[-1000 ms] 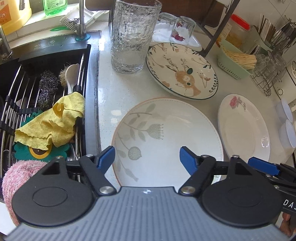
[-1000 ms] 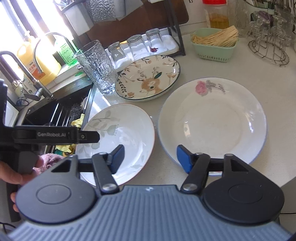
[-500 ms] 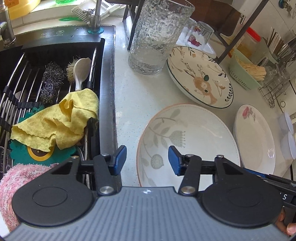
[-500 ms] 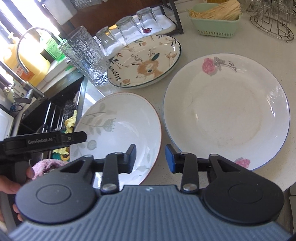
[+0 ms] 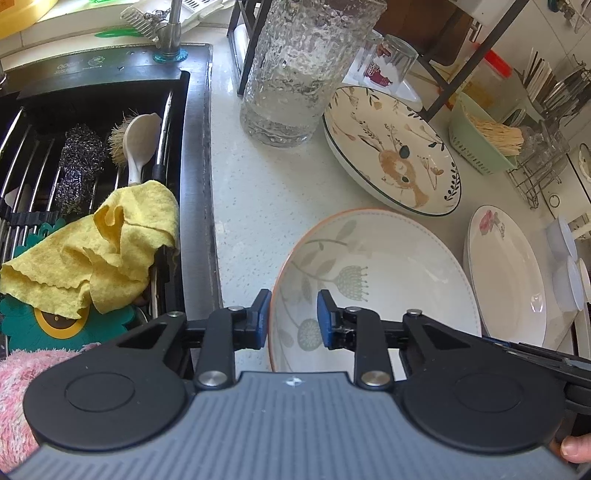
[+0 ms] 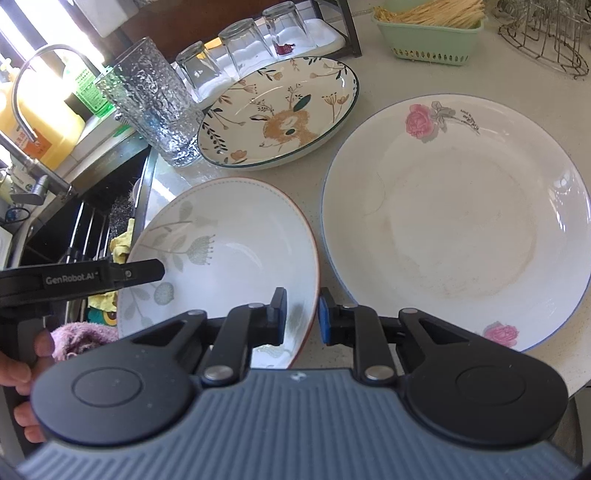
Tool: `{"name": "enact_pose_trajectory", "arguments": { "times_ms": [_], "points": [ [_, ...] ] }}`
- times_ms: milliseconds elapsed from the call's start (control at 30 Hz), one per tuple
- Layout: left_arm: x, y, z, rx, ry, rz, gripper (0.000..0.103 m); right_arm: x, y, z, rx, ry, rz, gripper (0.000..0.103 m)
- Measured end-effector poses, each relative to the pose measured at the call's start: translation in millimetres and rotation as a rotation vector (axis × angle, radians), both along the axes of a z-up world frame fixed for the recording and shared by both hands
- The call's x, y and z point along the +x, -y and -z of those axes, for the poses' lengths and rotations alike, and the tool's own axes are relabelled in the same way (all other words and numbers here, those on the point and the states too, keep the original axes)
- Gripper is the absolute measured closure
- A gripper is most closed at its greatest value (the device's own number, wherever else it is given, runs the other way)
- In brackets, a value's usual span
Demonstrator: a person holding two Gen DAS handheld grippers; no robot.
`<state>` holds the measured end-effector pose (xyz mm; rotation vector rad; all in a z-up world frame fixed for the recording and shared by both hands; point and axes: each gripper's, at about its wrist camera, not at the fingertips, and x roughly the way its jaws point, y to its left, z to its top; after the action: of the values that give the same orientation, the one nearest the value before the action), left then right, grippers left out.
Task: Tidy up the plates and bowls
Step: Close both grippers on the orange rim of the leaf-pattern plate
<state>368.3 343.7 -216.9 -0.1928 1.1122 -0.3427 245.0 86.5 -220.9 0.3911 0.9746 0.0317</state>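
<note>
A white bowl with grey-green leaf print and an orange rim (image 5: 369, 280) (image 6: 229, 251) sits on the counter beside the sink. My left gripper (image 5: 291, 319) straddles its left rim. The jaws are closing, and a gap still shows between the rim and the inner pad. My right gripper (image 6: 302, 315) straddles the bowl's right rim. Its jaws are also closing, with a strip of bowl still showing beside the inner pad. A rose-printed white plate (image 6: 454, 229) (image 5: 506, 273) lies right of the bowl. A deer-printed plate (image 6: 280, 114) (image 5: 391, 151) lies behind it.
A tall textured glass (image 5: 303, 74) (image 6: 159, 107) stands behind the bowl. The sink (image 5: 192, 155) on the left holds a rack, a yellow cloth (image 5: 110, 251) and scrubbers. Upturned glasses (image 6: 240, 48), a green basket of sticks (image 6: 432, 33) and a wire rack (image 6: 546, 37) line the back.
Both grippers have come down toward the leaf bowl and their jaws have narrowed from wide apart to a small gap. Each now sits over an opposite rim of the bowl.
</note>
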Motion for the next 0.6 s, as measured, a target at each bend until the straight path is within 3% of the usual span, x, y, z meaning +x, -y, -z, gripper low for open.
{"name": "enact_pose_trajectory", "arguments": {
  "times_ms": [267,600],
  "points": [
    [5,1,-7,-0.016,-0.005,0.081,0.072,-2,6,0,0.034,-0.002,0.02,0.081],
    [14,6,-30,-0.052,-0.005,0.163,0.072,-14,13,-23,0.054,0.066,0.015,0.081]
  ]
}}
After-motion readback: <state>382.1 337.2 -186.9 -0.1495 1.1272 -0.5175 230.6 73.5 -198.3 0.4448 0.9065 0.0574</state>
